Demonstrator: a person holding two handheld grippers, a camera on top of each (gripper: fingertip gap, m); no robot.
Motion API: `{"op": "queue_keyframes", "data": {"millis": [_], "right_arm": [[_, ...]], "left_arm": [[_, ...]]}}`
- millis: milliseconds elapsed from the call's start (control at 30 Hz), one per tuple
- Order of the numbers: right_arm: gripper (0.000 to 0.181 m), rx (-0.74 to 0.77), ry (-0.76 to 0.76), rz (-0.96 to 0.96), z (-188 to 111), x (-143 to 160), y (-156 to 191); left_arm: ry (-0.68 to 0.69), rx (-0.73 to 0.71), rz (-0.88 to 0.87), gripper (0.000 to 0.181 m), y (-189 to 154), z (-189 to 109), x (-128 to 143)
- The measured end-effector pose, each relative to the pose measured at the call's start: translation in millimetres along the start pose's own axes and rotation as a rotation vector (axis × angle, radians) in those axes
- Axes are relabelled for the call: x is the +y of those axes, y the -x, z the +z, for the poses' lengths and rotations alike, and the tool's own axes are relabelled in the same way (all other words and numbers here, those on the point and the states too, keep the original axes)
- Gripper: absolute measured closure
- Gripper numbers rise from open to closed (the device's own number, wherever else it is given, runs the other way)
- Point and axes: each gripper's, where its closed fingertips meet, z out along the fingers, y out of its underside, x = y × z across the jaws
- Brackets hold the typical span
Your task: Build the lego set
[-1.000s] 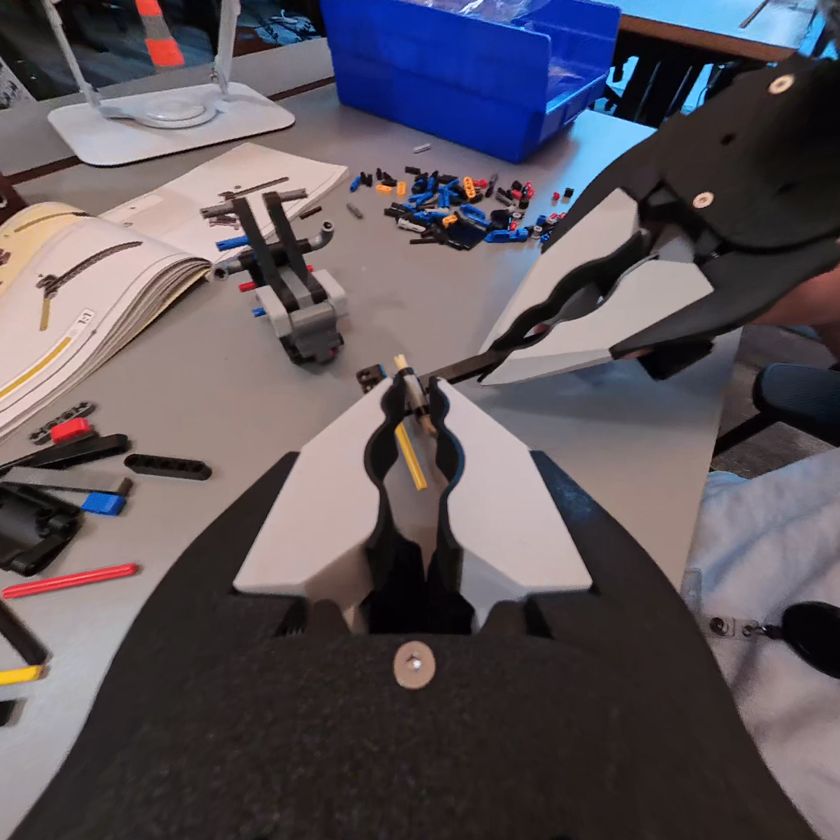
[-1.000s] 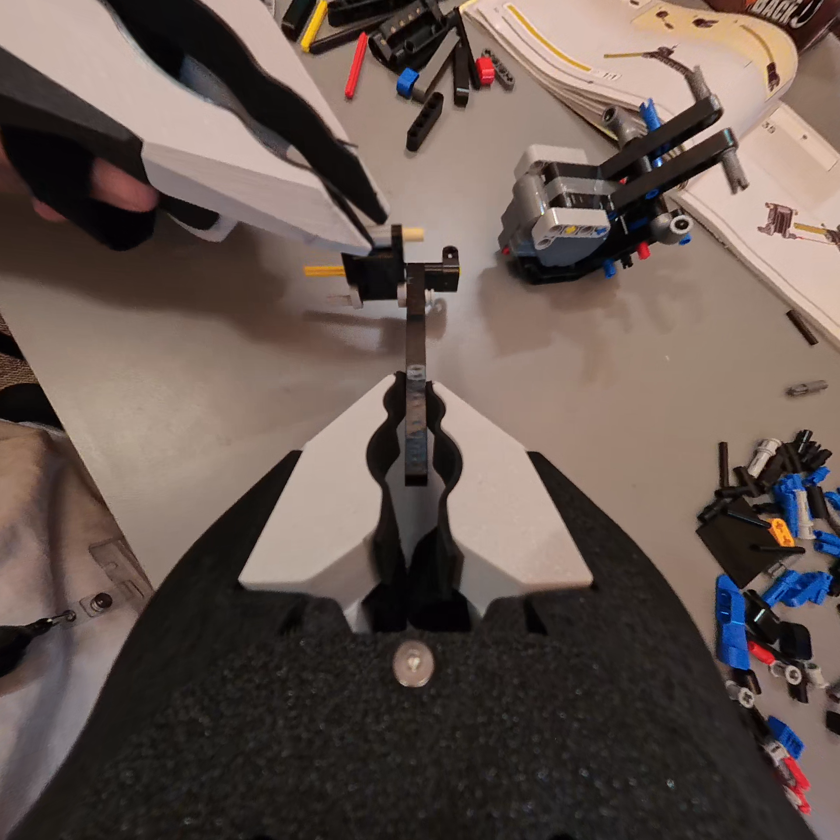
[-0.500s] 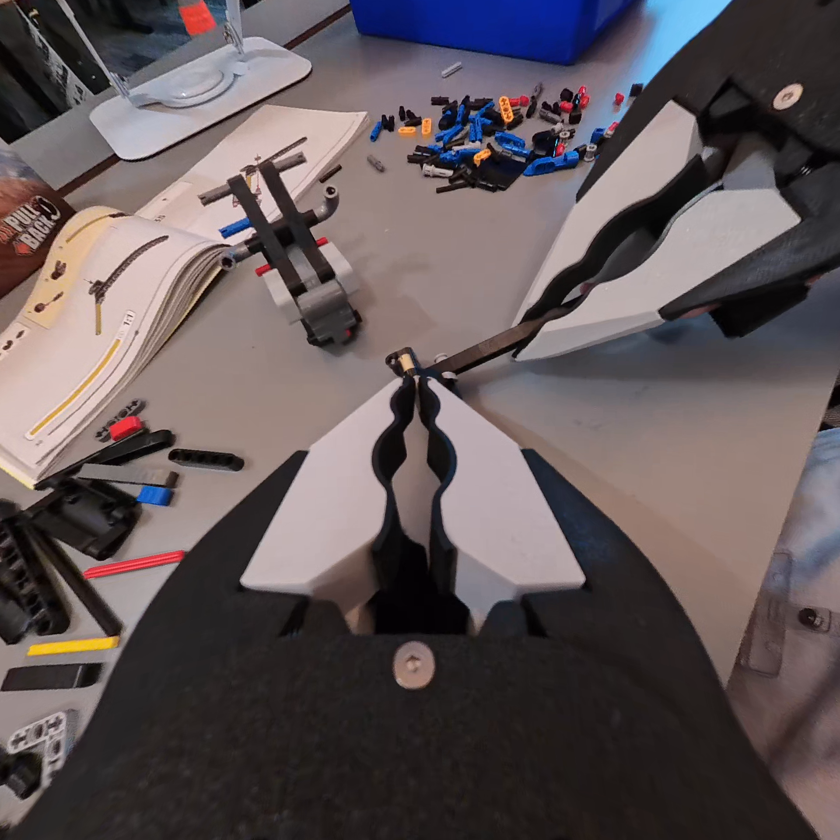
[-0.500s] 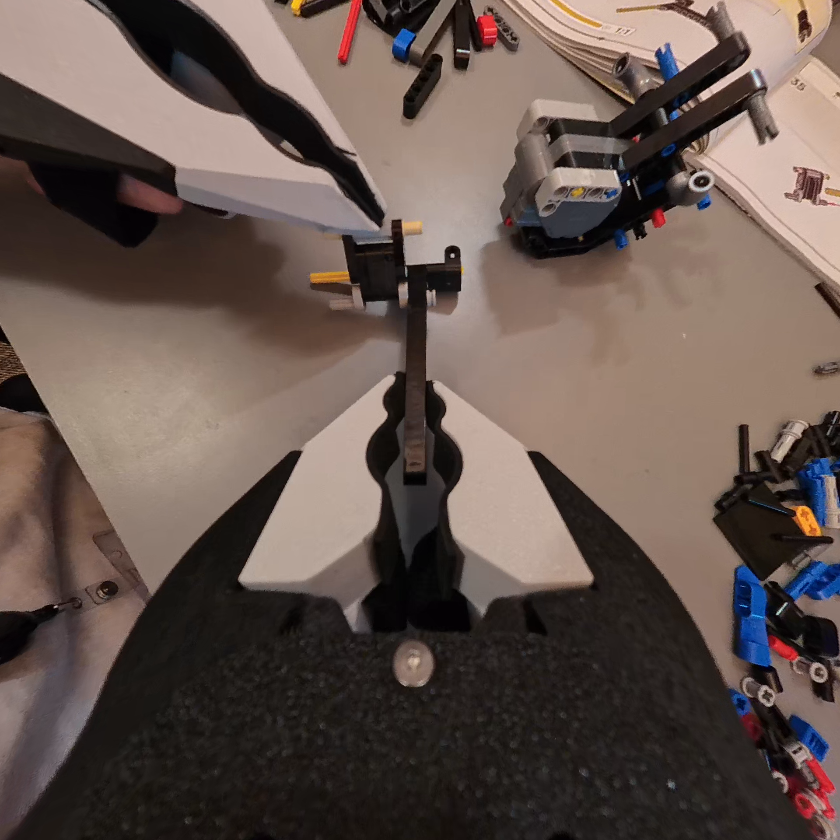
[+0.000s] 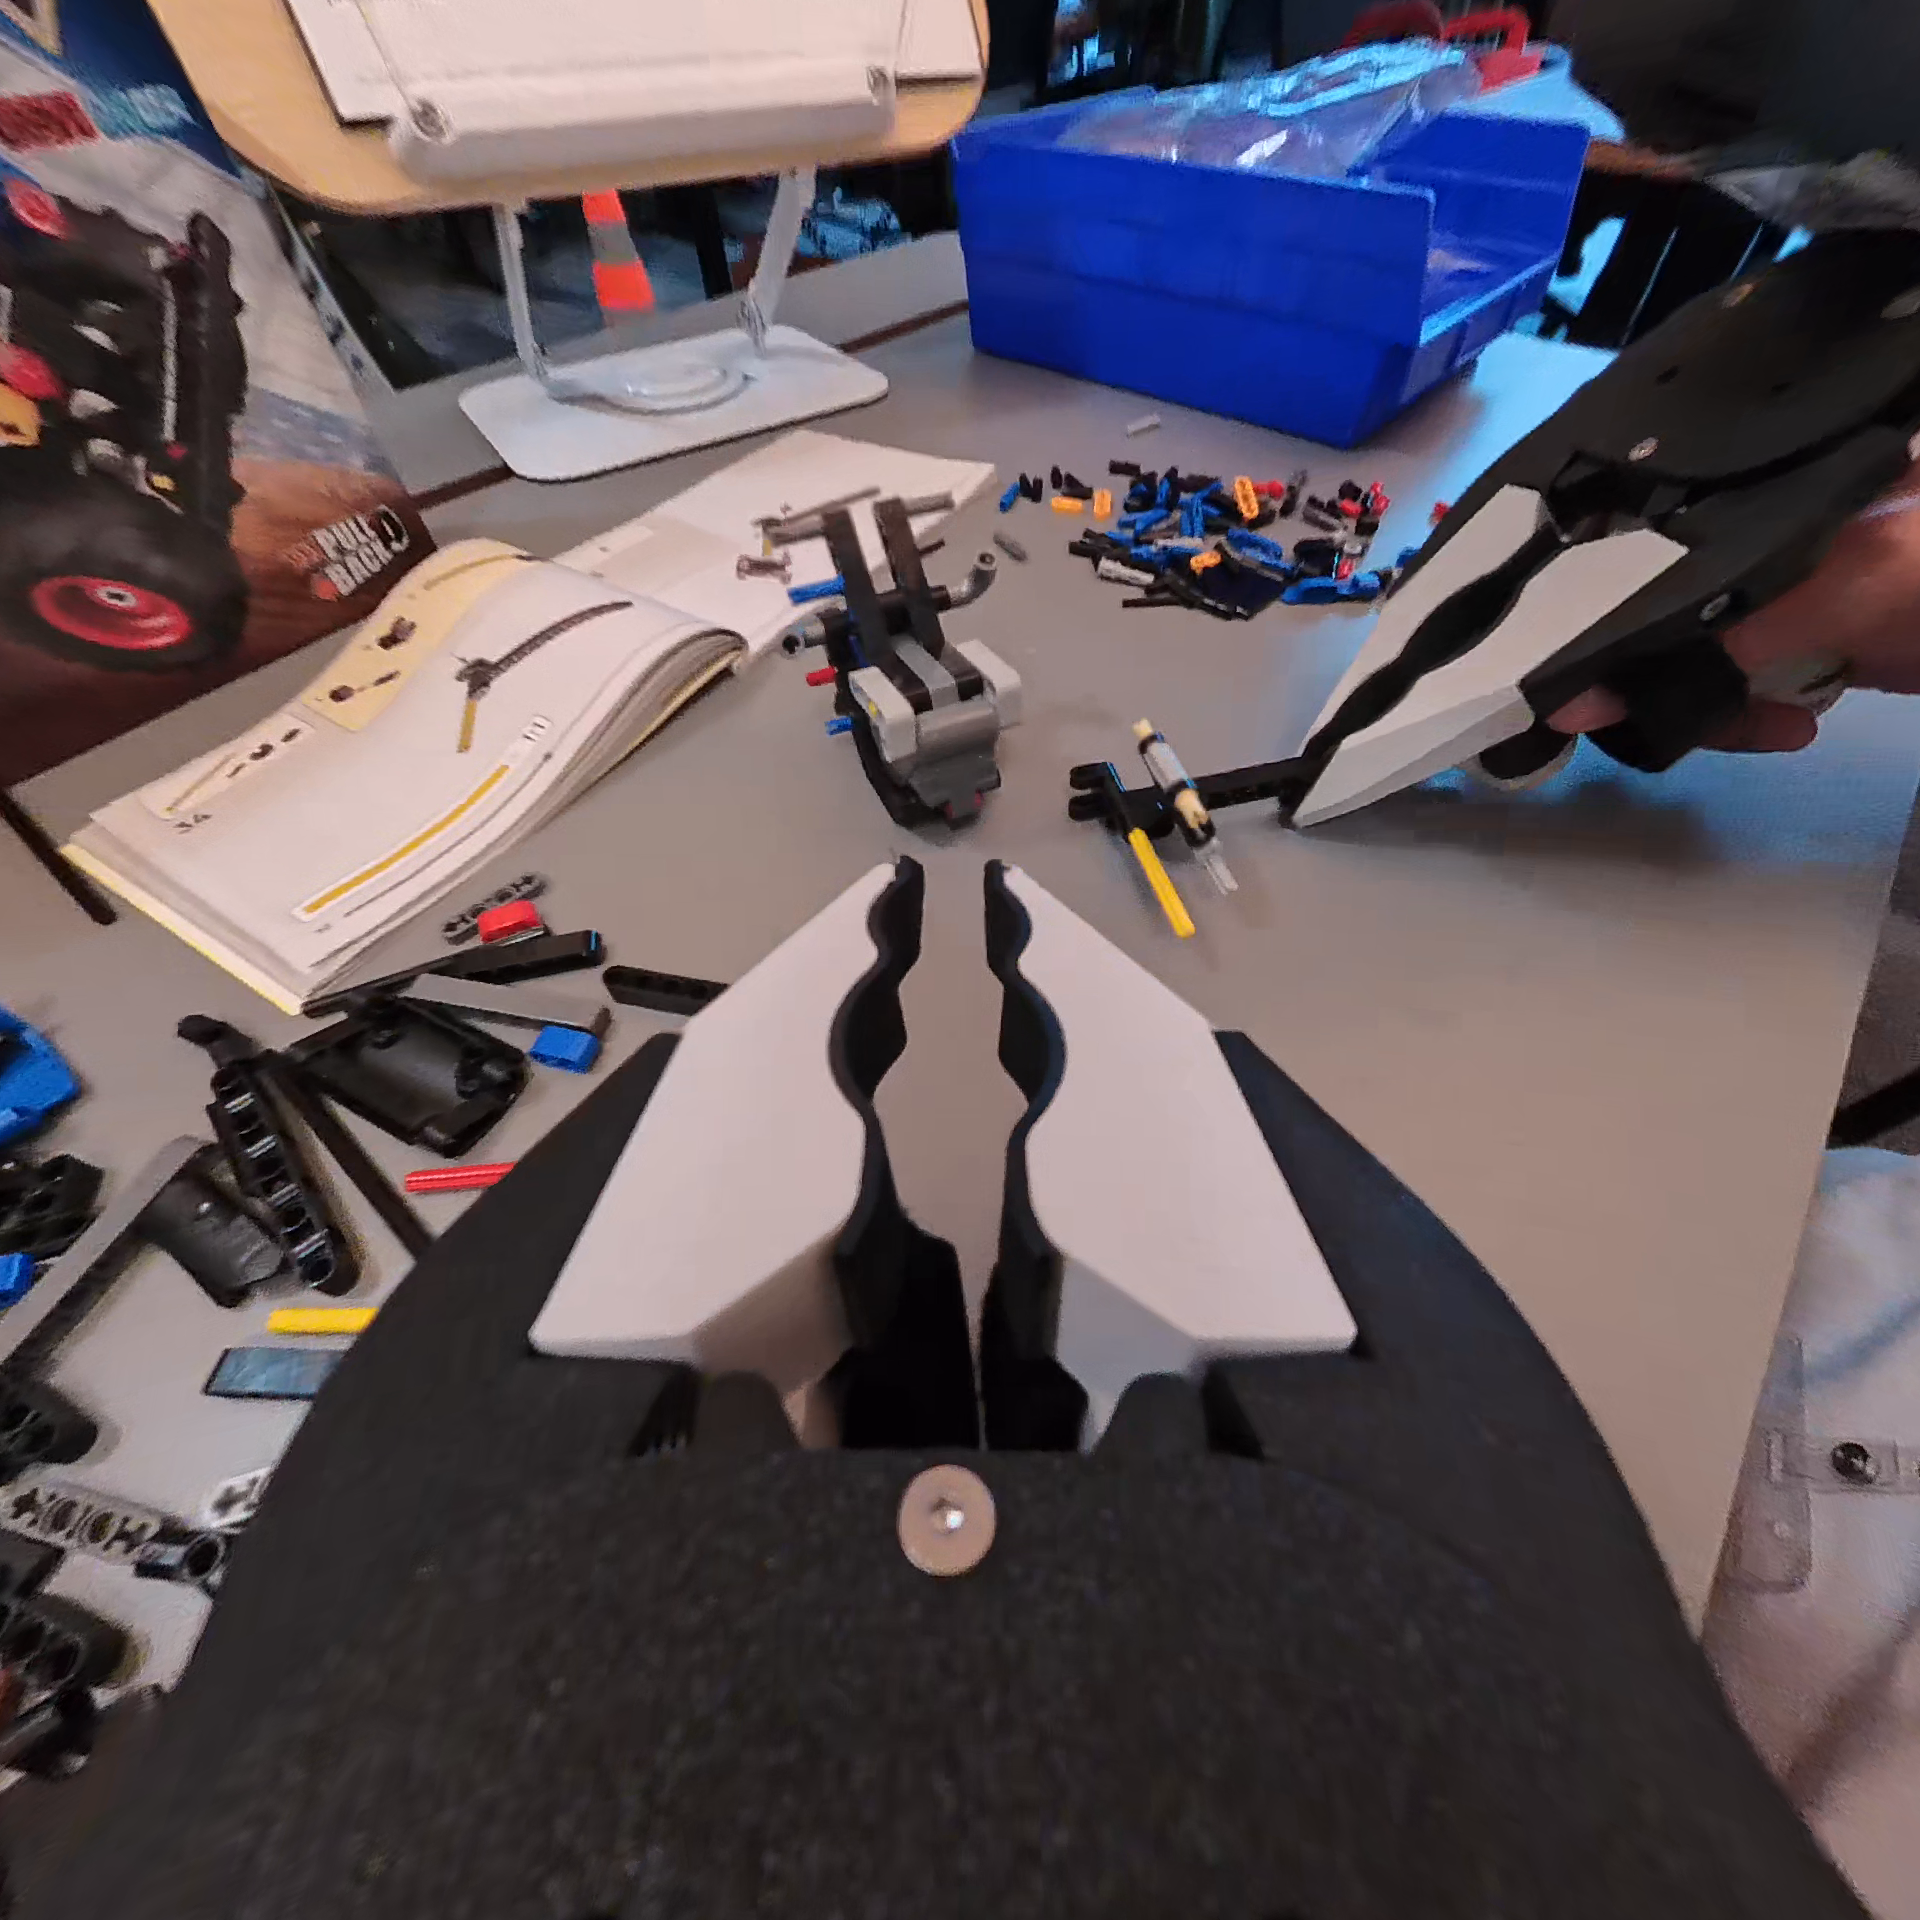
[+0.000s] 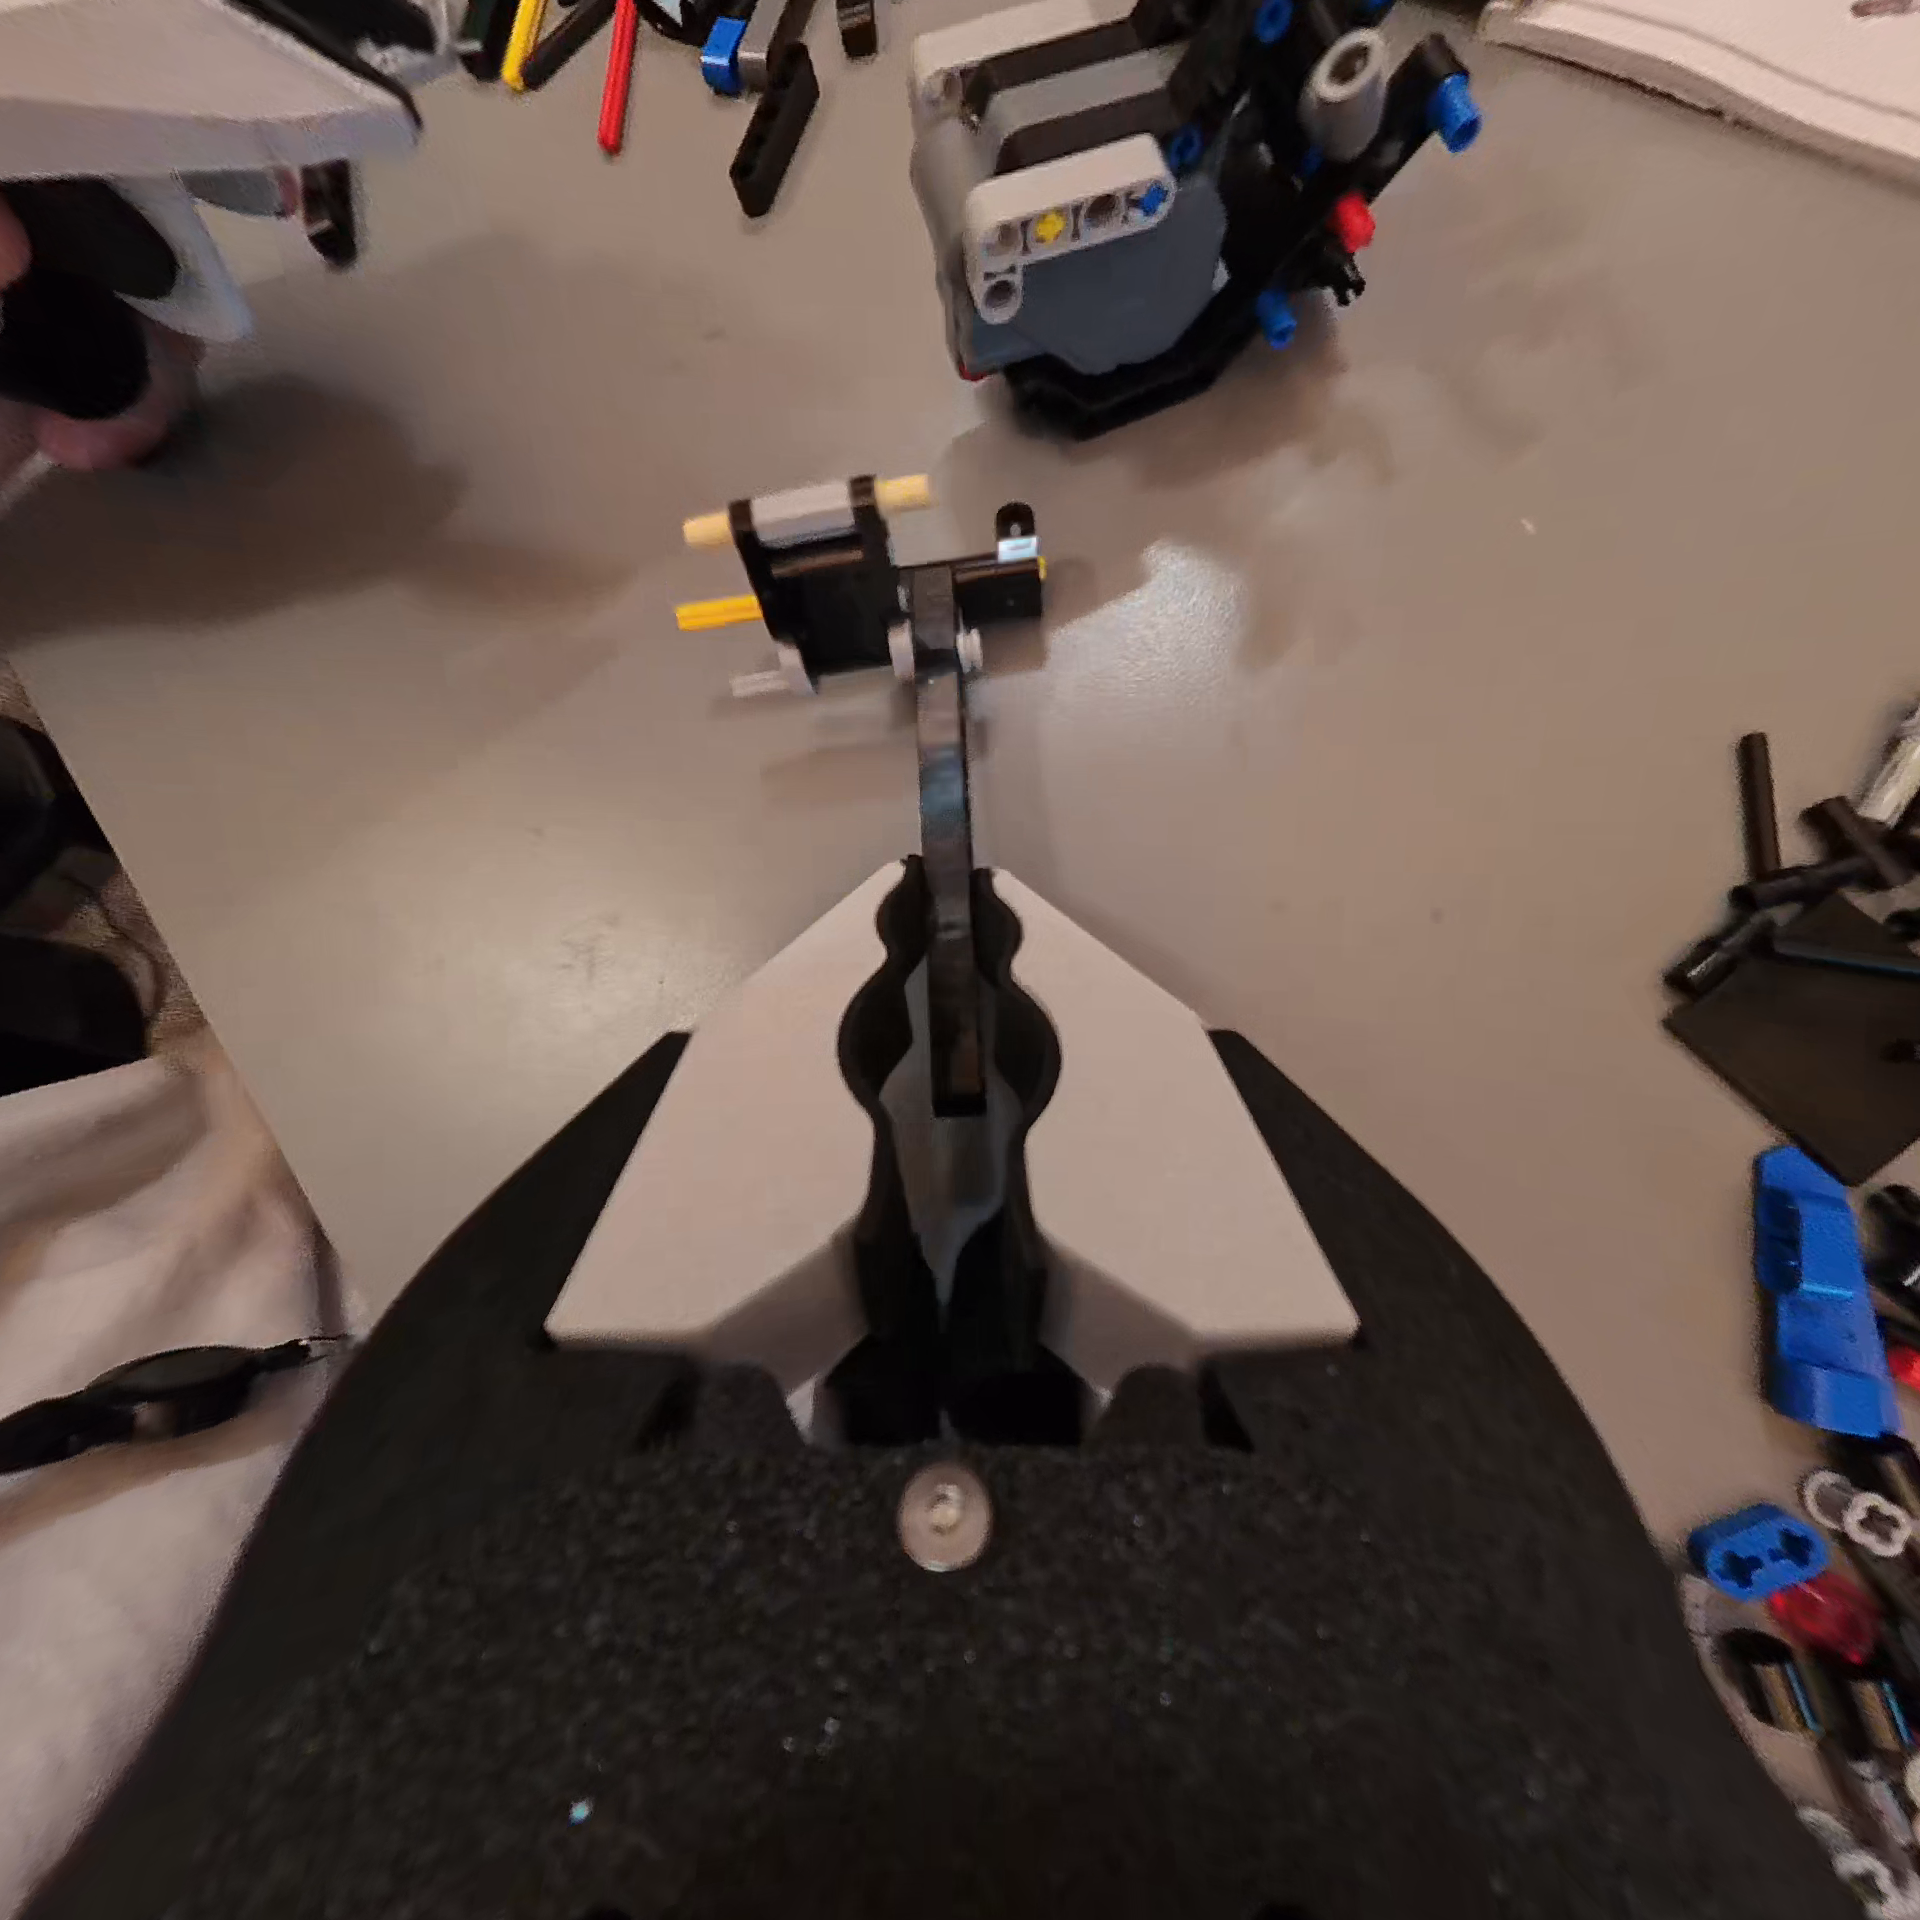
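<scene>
My right gripper [image 6: 943,868] is shut on the long black beam [image 6: 948,831] of a small sub-assembly [image 6: 831,592] with a yellow axle, a tan pin and a grey sleeve at its far end. The sub-assembly [image 5: 1153,795] also shows in the left wrist view, held low over the grey table by the right gripper [image 5: 1299,805]. My left gripper [image 5: 943,873] is open and empty, drawn back a short way from it. The grey and black motor build [image 5: 914,686] with two upright black beams stands on the table behind; it also shows in the right wrist view [image 6: 1122,239].
An open instruction booklet [image 5: 436,727] lies left, the set's box [image 5: 135,436] behind it. Loose black, red, yellow and blue parts [image 5: 395,1070] lie at the left. A pile of small pins [image 5: 1216,540] lies in front of a blue bin [image 5: 1226,281]. A white stand base [image 5: 665,400] sits at the back. The gap from one gripper's tips to the other's is roughly 15 cm.
My left gripper let go of the sub-assembly's pin end, opened, and pulled back and up. The right gripper kept hold of the black beam and lowered the piece toward the table.
</scene>
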Motion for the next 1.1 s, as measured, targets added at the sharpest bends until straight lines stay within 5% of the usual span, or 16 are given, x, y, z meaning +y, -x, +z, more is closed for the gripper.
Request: {"op": "queue_keyframes", "data": {"millis": [33,467,700,800,967,1100], "right_arm": [[0.173,-0.015,-0.004,0.017,-1,0,0],[0.157,0.089,0.047,-0.024,-9,2,-8],[0.147,0.416,-0.267,-0.168,-47,-50,-59],[0.144,0.497,-0.406,-0.17,-56,-62,-76],[0.148,0.469,-0.555,-0.118,-68,-72,-77],[0.149,0.395,-0.65,-0.07,-71,-77,-72]], "left_arm": [[-0.018,-0.001,-0.011,0.169,2,-2,-2],[-0.206,-0.006,0.044,0.166,4,-23,-23],[-0.213,0.006,-0.022,0.161,11,-24,-24],[-0.191,0.007,-0.03,0.172,13,-18,-24],[0.038,0.192,-0.019,0.157,5,18,-67],[0.247,0.246,0.165,0.152,13,94,-109]]}}
